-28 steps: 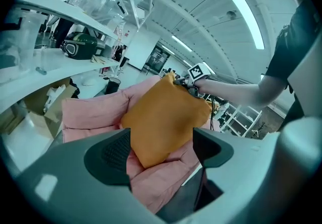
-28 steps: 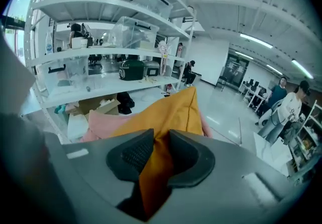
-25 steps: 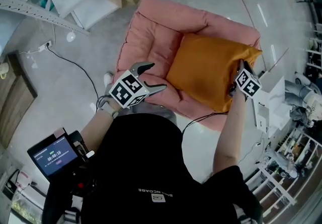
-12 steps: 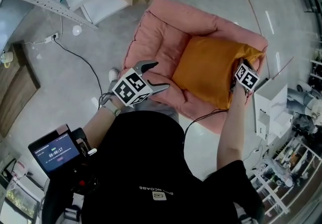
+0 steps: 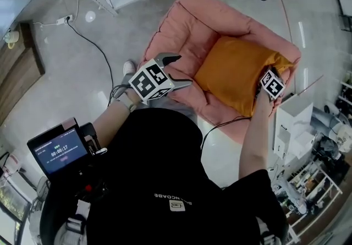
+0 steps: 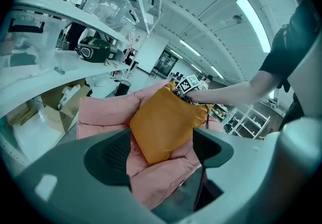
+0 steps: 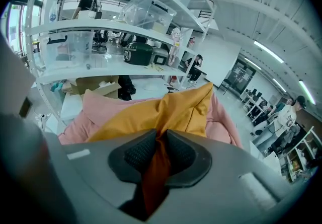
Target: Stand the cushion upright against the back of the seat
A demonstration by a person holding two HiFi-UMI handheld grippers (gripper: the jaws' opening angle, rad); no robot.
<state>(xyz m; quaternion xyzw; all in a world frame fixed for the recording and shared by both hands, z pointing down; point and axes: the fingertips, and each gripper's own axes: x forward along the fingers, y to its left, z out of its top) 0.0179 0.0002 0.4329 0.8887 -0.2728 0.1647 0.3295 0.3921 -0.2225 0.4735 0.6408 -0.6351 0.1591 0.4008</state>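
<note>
The right gripper [image 7: 160,150] is pinching the cushion [image 5: 234,73], which is lying on the seat [image 5: 176,23], not yet upright. The left gripper [image 5: 181,70] is hovering, fingers spread.

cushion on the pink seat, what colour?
Plain mustard-orange, no pattern. The cushion shows best in the left gripper view.

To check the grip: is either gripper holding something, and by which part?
The right gripper pinches the orange cushion by a fold of fabric at its edge, near a corner. The left gripper is open and holds nothing.
</note>
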